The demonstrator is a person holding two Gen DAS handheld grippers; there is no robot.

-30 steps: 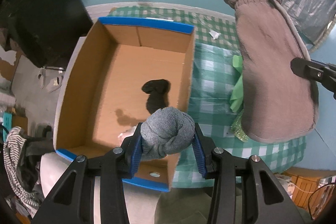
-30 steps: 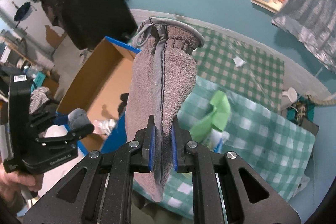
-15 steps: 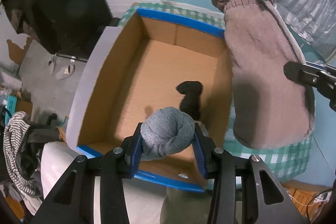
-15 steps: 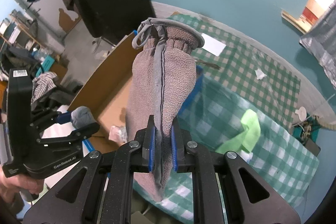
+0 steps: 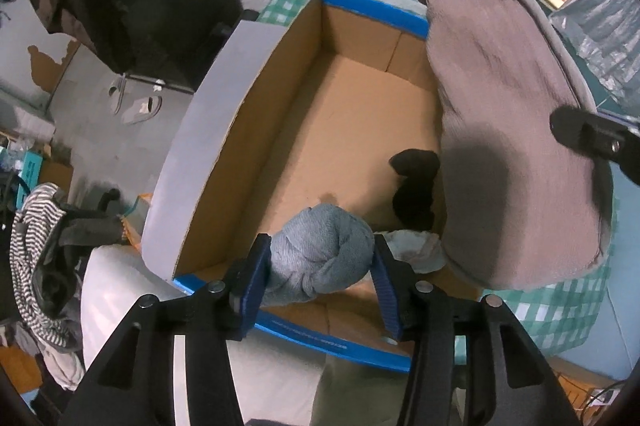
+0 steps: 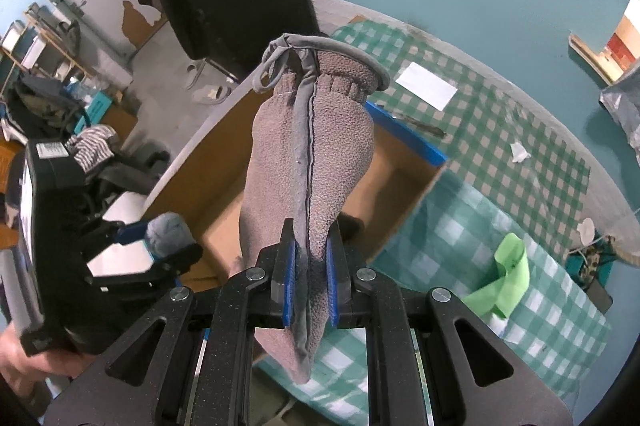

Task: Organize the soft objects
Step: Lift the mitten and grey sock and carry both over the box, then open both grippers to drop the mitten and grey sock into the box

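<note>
Left hand-held gripper (image 5: 320, 262), pointing straight down, opens around grey sock ball (image 5: 320, 254).

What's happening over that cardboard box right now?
Left gripper opening around grey sock ball, over the box. Right gripper shut on brown mitt. Black sock already inside; nothing blocking.

We see a grey-blue sock ball (image 5: 320, 258), a taupe mitt (image 6: 308, 162), a black sock (image 5: 414, 186), a brown blue-edged box (image 5: 340, 114) and a green-checked cloth (image 6: 500, 154).
</note>
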